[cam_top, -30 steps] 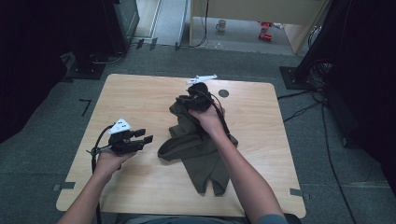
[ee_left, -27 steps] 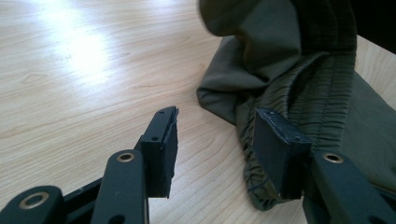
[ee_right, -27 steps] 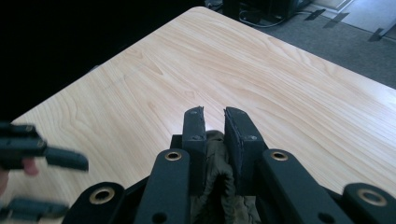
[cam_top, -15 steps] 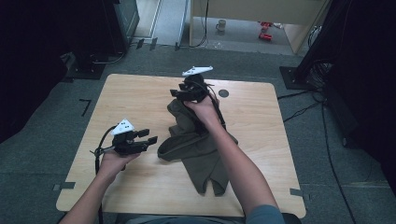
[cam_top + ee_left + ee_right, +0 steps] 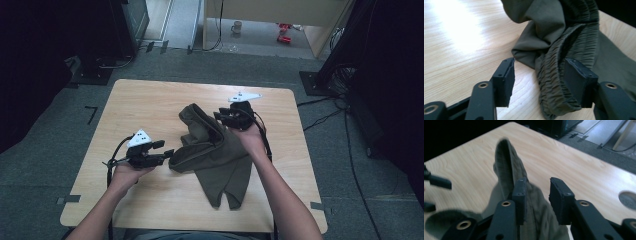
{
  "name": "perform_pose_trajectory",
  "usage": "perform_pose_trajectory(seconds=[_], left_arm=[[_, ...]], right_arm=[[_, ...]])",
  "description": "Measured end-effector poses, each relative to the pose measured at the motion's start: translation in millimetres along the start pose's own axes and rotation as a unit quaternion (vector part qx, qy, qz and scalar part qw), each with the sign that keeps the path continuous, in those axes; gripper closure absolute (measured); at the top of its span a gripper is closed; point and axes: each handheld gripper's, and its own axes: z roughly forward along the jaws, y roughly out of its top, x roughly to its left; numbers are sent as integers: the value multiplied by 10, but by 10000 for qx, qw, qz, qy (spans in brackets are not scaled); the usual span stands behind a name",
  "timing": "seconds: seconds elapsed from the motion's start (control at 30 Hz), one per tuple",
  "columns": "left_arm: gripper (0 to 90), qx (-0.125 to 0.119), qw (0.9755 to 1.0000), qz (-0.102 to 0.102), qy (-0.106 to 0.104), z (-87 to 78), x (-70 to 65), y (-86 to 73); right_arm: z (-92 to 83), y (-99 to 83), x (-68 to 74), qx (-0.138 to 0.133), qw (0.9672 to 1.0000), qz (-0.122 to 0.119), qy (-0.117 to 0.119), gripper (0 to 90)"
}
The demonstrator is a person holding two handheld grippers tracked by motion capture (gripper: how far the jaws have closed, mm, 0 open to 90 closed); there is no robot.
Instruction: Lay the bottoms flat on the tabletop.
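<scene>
Olive trousers (image 5: 215, 150) lie crumpled between both claws. The right gripper (image 5: 231, 118) has swung off to the cloth's right edge, jaws just narrowing but parted, gripping nothing. The left gripper (image 5: 537, 82) has widened, the elastic waistband (image 5: 564, 62) between its pads, unpinched; regrasping looks next.

Overhead light brightens the table (image 5: 150, 100), while the room's edges sink into black. Strong glare whitens the wood in the left gripper view. The right gripper view looks soft, perhaps motion-blurred, especially the cloth (image 5: 509, 167).
</scene>
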Motion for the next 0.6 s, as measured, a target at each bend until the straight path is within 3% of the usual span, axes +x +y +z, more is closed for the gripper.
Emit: perform_pose_trajectory(seconds=[0.4,0.6], left_arm=[[494,55,9995,-29,307,-13,142,-29],[498,113,9988,-39,479,-56,218,-44]], right_arm=[[-233,-556,-75,-58,9996,166,-218,738],[-248,-809,-87,-39,9993,306,-231,760]])
